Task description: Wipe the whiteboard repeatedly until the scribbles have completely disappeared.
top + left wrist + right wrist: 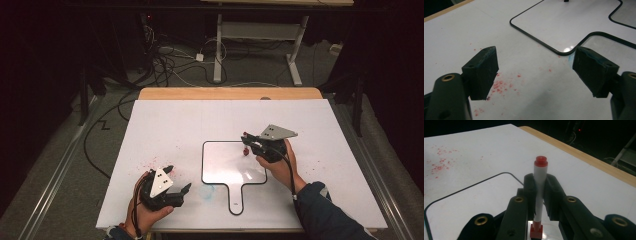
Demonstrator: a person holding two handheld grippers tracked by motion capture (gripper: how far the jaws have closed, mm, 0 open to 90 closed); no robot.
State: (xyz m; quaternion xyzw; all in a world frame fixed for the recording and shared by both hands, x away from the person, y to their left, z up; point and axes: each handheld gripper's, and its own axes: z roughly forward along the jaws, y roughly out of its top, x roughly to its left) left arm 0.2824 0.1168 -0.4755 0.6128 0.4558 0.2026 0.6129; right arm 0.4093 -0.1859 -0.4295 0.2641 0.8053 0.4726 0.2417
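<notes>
My right gripper (pixel 251 143) has its jaws pinching a white marker (pixel 540 192) with a red cap. In the right gripper view the marker stands between the two black pads, its red end (pixel 541 161) poking out past the jaw tips and its other red end (pixel 536 230) down near the gripper body. In the high view I see the right gripper over the upper right part of the small whiteboard (pixel 220 162), with the marker's red tip just above the board's surface near its right edge; I cannot tell whether the tip touches the board.

The whiteboard is a white, black-rimmed paddle shape with a short handle pointing toward me. It lies flat near the middle of the white worktop (pixel 175 120). Its surface looks blank and catches a glare spot near the lower right.

My left gripper (pixel 177 187) rests low at the near left of the worktop, well apart from the marker and to the left of the board's handle. Its jaws are spread wide with nothing between them; in the left gripper view the two pads (pixel 484 72) frame bare worktop, with the board's rounded corner just beyond the right-hand pad.

Red specks (pixel 501 85) are scattered on the worktop under the left jaws, and a faint bluish smudge (pixel 207 190) sits just beside the board's lower left corner. A wooden edge (pixel 230 93) shows along the far side of the worktop.
</notes>
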